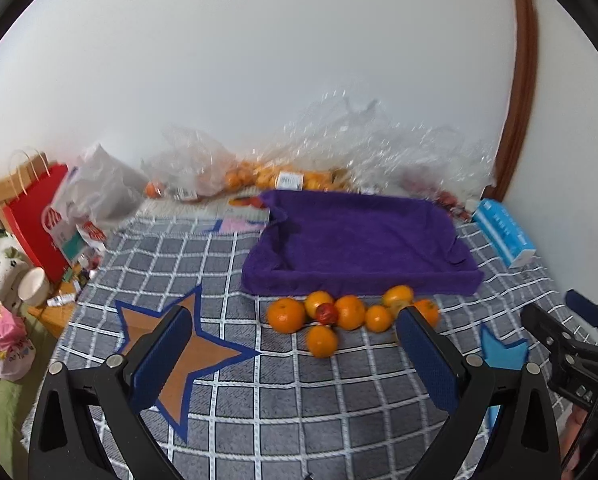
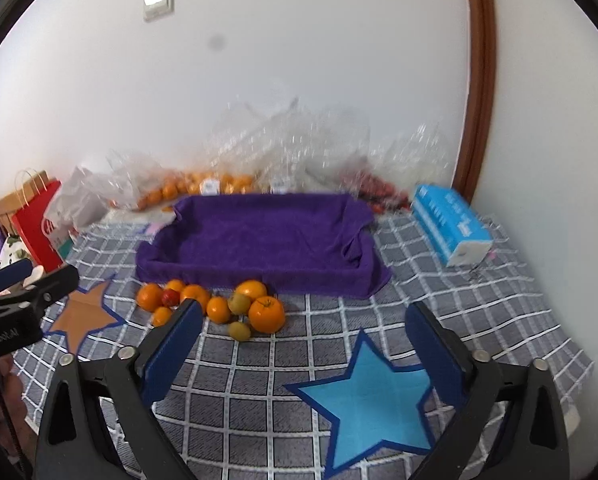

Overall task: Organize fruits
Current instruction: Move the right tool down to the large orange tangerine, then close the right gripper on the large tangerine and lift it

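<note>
Both tongs are held wide apart with nothing between them: left gripper (image 1: 295, 340), right gripper (image 2: 304, 324). Fruit is piled (image 2: 215, 304) on the checked cloth (image 2: 259, 392) just in front of the purple-towel tray (image 2: 259, 236), touching its front edge. One orange (image 1: 427, 312) is partly hidden behind a left pad. Bagged fruit (image 2: 195, 188) by the wall is blurred and hard to make out.

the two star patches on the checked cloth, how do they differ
The brown star lies on the left, close beside the pile of oranges; the blue star lies on the right, nearer the camera and away from the fruit. The brown star is tan, the blue star bright light blue. Both are flat five-pointed shapes with dark blue edging on the checked cloth.
</note>
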{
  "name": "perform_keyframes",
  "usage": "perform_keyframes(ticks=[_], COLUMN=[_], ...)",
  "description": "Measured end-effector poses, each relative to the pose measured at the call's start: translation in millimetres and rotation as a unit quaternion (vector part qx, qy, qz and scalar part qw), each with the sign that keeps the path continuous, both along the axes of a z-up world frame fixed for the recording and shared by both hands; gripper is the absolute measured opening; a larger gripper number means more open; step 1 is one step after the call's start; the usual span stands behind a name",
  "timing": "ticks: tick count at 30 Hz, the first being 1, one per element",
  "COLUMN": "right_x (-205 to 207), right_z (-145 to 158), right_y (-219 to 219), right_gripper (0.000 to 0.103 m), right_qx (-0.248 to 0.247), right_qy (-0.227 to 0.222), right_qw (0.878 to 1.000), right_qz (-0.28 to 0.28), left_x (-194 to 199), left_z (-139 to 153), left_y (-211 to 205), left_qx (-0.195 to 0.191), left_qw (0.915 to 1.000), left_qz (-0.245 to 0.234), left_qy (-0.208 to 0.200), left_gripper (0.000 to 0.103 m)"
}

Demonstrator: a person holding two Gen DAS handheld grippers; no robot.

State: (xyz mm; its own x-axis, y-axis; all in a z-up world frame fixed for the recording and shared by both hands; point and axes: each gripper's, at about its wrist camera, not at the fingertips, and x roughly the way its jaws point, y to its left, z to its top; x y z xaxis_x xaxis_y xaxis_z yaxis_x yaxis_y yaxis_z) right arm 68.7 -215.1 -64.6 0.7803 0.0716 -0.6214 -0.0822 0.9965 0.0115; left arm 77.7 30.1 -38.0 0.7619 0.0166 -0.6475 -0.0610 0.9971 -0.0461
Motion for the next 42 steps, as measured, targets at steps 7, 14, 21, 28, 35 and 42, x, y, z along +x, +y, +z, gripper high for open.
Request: perform_keyframes(ticks=[7,14,21,28,35,42], right_x=[43.2,73.1,88.3,101.5,92.0,84.8], right_z=[-46.6,-84.3,-99.5,-110.9,-107.5,-112.5], right_y=[11.0,22.9,28.1,32.6,22.0,1.1], right_gripper=[0.074,0.064,0.055,0.053,0.043,0.043], right_qx=[0.019,0.013,0.004,0.001,-0.011,0.002], right_qy=[0.049,0.089,0.102,0.115,0.107,0.11], right_qw=[0.998,0.995,0.994,0.991,0.993,0.993], right_qz=[0.027,0.039,0.048,0.065,0.056,0.045], left_x=[37.4,52.2,56.9,54.8,73.0,94.9], left_z=[-44.0,-77.2,-91.3,-93.0,-95.8,-102.9], left_y=[26.6,44.7,56.2,52.1,41.9,34.3], left_qx=[-0.013,-0.018,-0.045,-0.056,-0.047,-0.042], left_qw=[0.9985,0.9962,0.994,0.994,0.9937,0.9924], left_qz=[0.012,0.022,0.03,0.01,0.006,-0.009], left_qy=[0.052,0.082,0.095,0.093,0.102,0.115], left_gripper=[0.099,0.098,0.098,0.098,0.095,0.078])
